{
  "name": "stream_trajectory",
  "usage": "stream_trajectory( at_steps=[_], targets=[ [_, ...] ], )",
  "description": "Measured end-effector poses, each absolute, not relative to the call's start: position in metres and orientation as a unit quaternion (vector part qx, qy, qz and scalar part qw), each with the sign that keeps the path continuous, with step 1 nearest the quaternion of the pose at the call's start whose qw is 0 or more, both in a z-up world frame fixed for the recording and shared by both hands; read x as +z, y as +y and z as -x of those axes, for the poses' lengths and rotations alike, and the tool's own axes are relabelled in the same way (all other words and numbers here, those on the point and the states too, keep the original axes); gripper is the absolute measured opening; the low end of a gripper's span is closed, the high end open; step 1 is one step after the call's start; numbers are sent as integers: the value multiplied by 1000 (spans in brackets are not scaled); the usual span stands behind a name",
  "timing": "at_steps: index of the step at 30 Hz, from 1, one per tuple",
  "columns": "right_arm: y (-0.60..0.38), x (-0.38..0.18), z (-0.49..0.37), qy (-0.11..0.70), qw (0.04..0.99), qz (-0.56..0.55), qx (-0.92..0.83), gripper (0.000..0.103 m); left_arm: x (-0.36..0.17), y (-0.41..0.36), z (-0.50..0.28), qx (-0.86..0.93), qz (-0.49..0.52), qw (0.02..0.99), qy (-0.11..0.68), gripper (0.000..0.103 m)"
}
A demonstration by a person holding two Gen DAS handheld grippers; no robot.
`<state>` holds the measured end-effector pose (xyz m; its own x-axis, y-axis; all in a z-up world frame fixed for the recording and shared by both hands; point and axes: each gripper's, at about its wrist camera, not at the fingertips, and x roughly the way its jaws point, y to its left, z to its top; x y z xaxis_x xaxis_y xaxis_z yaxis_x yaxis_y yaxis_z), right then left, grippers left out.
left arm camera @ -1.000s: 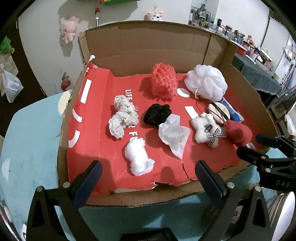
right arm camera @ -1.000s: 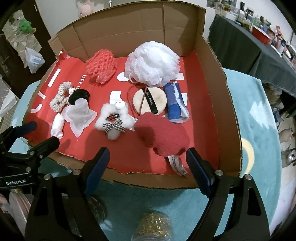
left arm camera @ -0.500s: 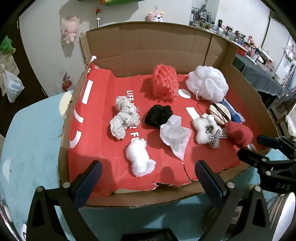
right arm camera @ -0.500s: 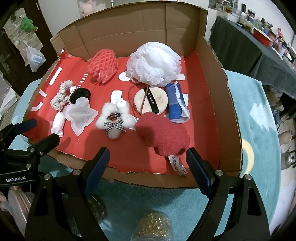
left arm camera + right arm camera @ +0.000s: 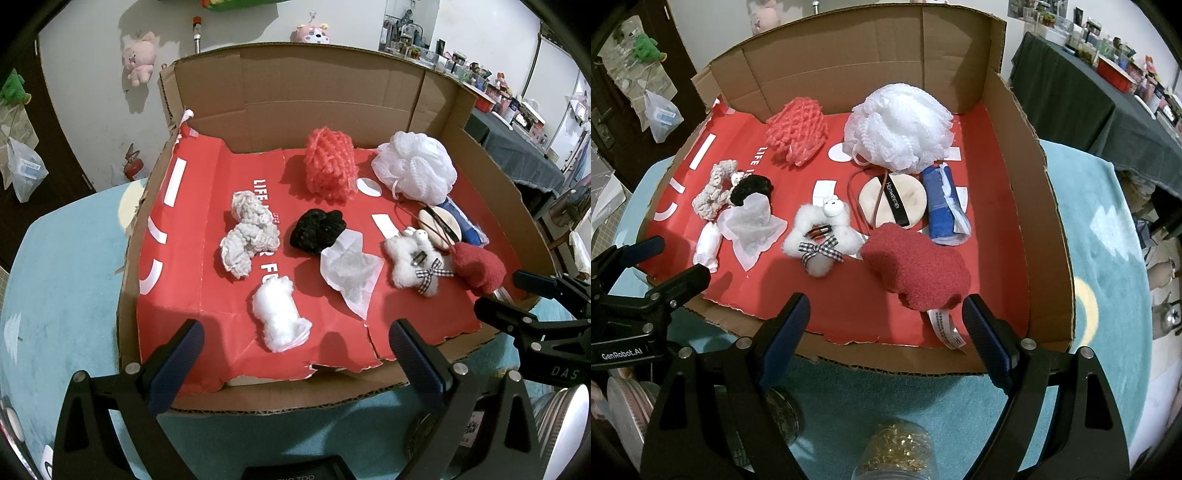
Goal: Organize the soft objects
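**Both grippers idle at the box edge, soft items untouched**

Nothing had shifted since the earlier frames: both grippers kept their places at the near edge of the cardboard box (image 5: pixel 325 96), and every soft item lay where it had been.

From the left wrist, the left gripper (image 5: pixel 291 350) stood wide open with nothing between its blue-padded fingers (image 5: pixel 177 365). Just beyond them, on the red liner (image 5: pixel 192 273), lay a white cotton wad (image 5: pixel 279 314). Farther in sat a grey-white knitted scrunchie (image 5: pixel 249 240), a black scrunchie (image 5: pixel 317 230) touching a crumpled white tissue (image 5: pixel 351 273), and an orange mesh sponge (image 5: pixel 328 164) near the back wall. To the right were a white bath pouf (image 5: pixel 415 166), a fluffy white plush with a checked bow (image 5: pixel 413 264) and a dark red fleece piece (image 5: pixel 478 266). The right gripper (image 5: pixel 513 295) showed at the right edge.

From the right wrist, the right gripper (image 5: pixel 884 328) also gaped wide and held nothing. The red fleece piece (image 5: pixel 916 275), with a white label at its near edge, lay just past its fingers (image 5: pixel 988 341). Behind it were a beige powder puff with a black band (image 5: pixel 894 201) and a rolled blue cloth (image 5: pixel 942 205), the pouf (image 5: pixel 897 127) behind those. The plush (image 5: pixel 820 240) lay left of the fleece. A jar of gold clips (image 5: pixel 897 450) stood on the teal tablecloth (image 5: pixel 1100 229), outside the box.
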<state>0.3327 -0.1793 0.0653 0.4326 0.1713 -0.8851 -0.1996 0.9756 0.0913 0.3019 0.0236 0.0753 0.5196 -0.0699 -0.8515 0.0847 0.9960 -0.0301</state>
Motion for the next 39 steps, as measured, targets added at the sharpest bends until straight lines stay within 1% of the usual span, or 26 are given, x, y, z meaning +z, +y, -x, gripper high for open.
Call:
stream_trajectory(
  at_steps=[39],
  targets=[
    [-179, 64, -331, 515, 850, 17, 108, 84, 75, 22, -302, -42, -10, 872, 488, 102]
  ],
)
